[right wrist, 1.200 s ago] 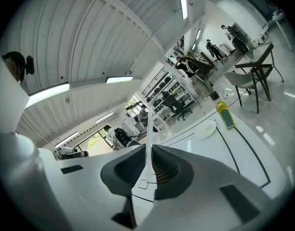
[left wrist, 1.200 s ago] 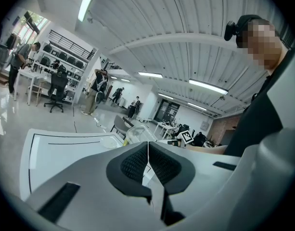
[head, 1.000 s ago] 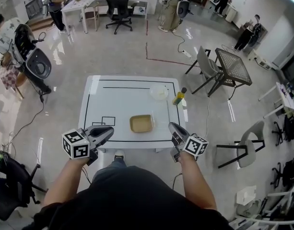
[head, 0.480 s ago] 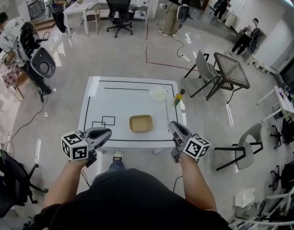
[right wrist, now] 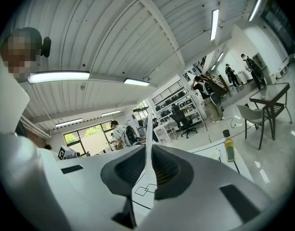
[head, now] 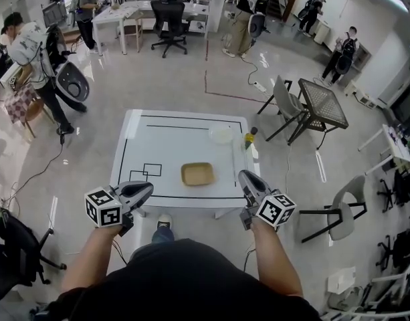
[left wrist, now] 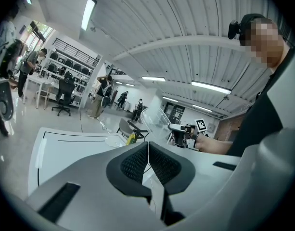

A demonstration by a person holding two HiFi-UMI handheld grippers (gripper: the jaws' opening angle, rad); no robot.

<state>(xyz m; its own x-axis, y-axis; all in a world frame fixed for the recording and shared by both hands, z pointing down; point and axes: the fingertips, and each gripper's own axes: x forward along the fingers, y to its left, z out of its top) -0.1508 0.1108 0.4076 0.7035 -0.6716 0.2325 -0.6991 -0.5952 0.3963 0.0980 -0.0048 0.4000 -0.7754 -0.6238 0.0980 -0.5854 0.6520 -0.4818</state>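
I hold both grippers in the air just short of the near edge of a white table (head: 141, 154) marked with black lines. My left gripper (head: 147, 188) is shut with nothing between its jaws, which meet along a thin line (left wrist: 147, 146). The right gripper (head: 244, 177) is shut and empty as well (right wrist: 148, 148). On the table lie a tan rectangular tray (head: 197, 173), a white plate (head: 221, 135) and a yellow bottle with a dark cap (head: 249, 139) at the far right corner. The bottle (right wrist: 228, 149) also shows in the right gripper view.
A grey chair (head: 287, 97) and a mesh-topped side table (head: 324, 94) stand to the right of the table. A person with a grey cart (head: 44, 59) is at the far left. Desks, an office chair (head: 171, 15) and several people fill the back.
Both grippers stay shut and drift slightly toward me. The right gripper has tipped to a more level view. The person with the cart at the left has walked further into the room.
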